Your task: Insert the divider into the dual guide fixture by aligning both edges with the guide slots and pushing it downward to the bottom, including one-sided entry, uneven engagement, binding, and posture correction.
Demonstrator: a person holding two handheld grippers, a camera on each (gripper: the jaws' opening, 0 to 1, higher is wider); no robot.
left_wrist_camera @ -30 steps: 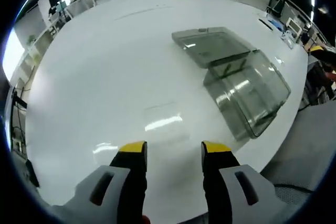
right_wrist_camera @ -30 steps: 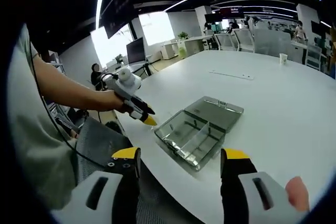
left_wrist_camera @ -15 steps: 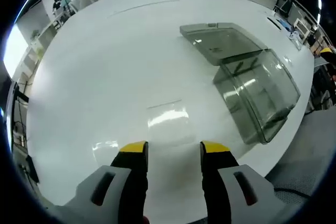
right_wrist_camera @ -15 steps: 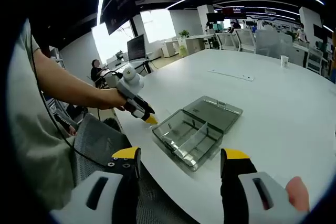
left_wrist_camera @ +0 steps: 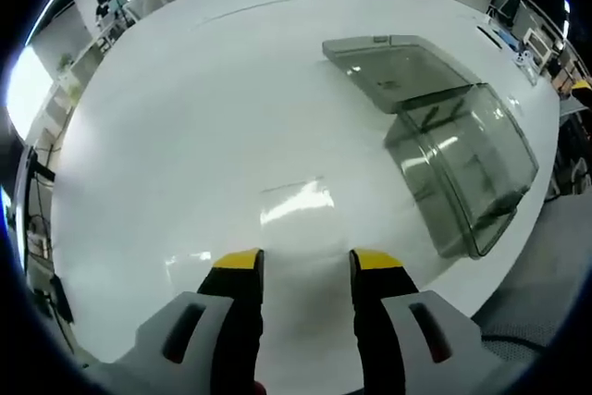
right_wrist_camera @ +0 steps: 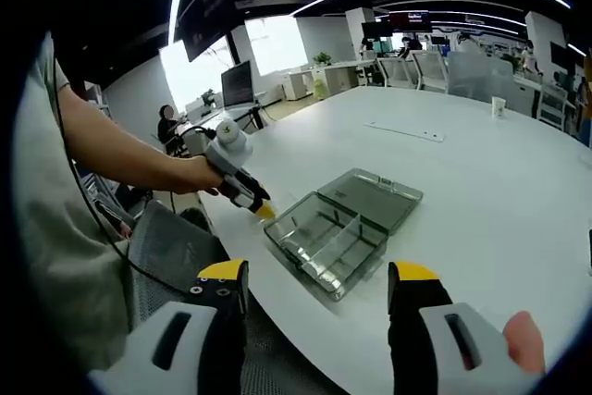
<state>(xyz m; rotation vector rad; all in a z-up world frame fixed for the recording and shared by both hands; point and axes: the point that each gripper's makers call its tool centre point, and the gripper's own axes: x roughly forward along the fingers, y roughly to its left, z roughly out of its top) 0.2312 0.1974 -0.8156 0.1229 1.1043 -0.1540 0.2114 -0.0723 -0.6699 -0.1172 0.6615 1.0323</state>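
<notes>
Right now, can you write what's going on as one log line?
left gripper: open, over flat clear divider on table | right gripper: open, empty | box: lid open, one divider already inside

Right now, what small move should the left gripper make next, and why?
Probably ease the left gripper forward and down to the clear divider: it lies flat on the table just ahead of the open, empty jaws, apart from the box.

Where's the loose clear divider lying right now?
In the left gripper view, the divider lies flat on the white table, just ahead of the left claw and left of the open clear box.
</notes>
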